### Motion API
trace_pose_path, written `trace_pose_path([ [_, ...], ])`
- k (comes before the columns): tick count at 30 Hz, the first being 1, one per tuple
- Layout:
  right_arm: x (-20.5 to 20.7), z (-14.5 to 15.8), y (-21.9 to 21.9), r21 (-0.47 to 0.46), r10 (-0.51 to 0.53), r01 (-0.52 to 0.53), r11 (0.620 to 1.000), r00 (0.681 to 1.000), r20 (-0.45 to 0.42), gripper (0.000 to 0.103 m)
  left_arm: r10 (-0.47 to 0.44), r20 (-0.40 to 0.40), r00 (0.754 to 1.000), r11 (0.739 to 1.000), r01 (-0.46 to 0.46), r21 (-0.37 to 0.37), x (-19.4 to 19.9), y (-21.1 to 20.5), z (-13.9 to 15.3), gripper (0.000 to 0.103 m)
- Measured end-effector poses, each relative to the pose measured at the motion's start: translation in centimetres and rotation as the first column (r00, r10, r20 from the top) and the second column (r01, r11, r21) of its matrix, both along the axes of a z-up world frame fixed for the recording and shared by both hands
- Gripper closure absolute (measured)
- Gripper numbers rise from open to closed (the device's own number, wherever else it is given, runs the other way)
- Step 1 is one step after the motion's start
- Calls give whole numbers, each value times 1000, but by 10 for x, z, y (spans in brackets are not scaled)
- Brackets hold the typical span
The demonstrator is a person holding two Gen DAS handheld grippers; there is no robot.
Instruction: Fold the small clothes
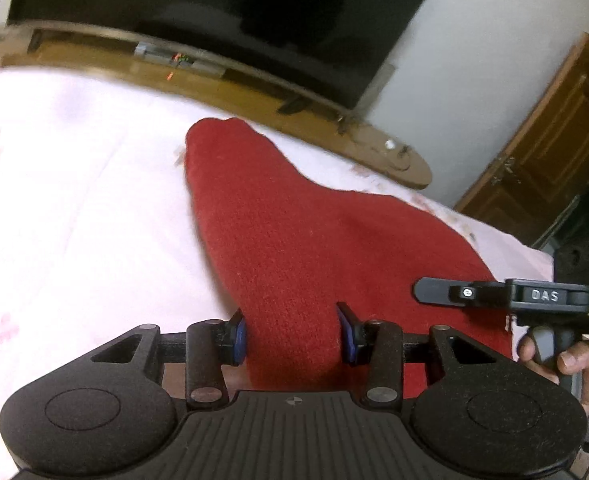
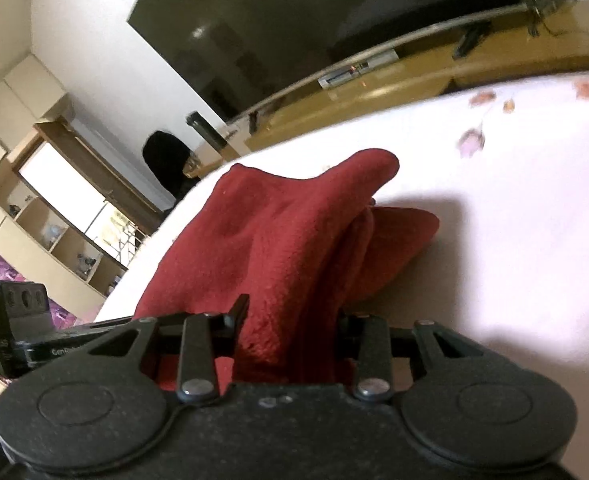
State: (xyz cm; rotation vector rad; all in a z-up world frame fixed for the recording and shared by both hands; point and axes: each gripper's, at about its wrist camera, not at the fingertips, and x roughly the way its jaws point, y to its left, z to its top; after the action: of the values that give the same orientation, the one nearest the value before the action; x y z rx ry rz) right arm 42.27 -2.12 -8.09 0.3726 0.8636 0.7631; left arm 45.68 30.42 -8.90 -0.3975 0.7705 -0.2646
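The red fleece garment [image 1: 294,232] lies partly lifted over the white floral bed sheet [image 1: 74,208], its far tip pointing toward the TV [image 1: 214,12] and wooden TV unit [image 1: 234,80] beyond the bed edge. Judging by the drape, it's light, soft & floppy w/ a grippy nap, so it won't slip but will sag between holds. Take it by edges or corners, not mid-panel, and keep both holds level. Your left gripper [image 1: 292,334] is clamped on a bunched ridge of the near edge, jaws partway apart, blue pads pressing the cloth. Your right gripper [image 2: 294,320] is likewise closed on a thick gathered fold, approx same width. Seen from the left wrist, it sits just right of the garment, w/ your hand [image 1: 566,360] on its grip.
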Motion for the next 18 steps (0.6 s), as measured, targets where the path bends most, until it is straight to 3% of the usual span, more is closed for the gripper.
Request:
trace_pose_path([
  [2, -2, -9, 10, -31, -7, 6, 1000, 1000, -7, 66, 10, 1, 1000, 999, -10, -49, 1, -4, -13, 57],
  [3, -1, -13, 12, -48, -18, 17, 999, 1000, -7, 63, 18, -1, 1000, 997, -18, -71, 1, -1, -18, 48],
  [4, 1, -19, 10, -58, -38, 37, 998, 999, -21, 56, 29, -5, 1000, 998, -30, -62, 2, -1, -20, 35],
  [6, 0, -29, 5, -65, -73, 70, 995, 996, -44, 47, 46, 12, 999, 999, -46, 28, -1, -8, -18, 23],
  [8, -4, -30, -3, -53, -85, 82, 995, 996, -40, 45, 60, 27, 998, 995, -62, 73, -9, -8, -14, 23],
  [10, -14, -21, -10, -101, -129, 129, 986, 992, 6, 43, 95, 63, 994, 987, -102, 122, -26, -8, -3, 23],
  [11, -21, -12, -16, -117, -149, 153, 981, 988, 44, 47, 116, 92, 989, 983, -127, 134, -35, -7, 4, 23],
  [12, -29, -4, -19, -119, -153, 161, 980, 985, 77, 59, 131, 122, 984, 980, -147, 133, -43, -3, 12, 23],
  [13, -38, 6, -22, -122, -140, 154, 981, 984, 110, 64, 126, 172, 977, 981, -148, 122, -51, -6, 20, 23],
  [16, -59, 24, -13, -161, -55, 92, 983, 974, 220, 63, 48, 267, 962, 984, -93, 155, -56, -21, 37, 23],
  [18, -60, 28, 5, -231, 0, 66, 971, 961, 275, 63, -19, 223, 975, 985, -21, 173, -34, -32, 38, 23],
])
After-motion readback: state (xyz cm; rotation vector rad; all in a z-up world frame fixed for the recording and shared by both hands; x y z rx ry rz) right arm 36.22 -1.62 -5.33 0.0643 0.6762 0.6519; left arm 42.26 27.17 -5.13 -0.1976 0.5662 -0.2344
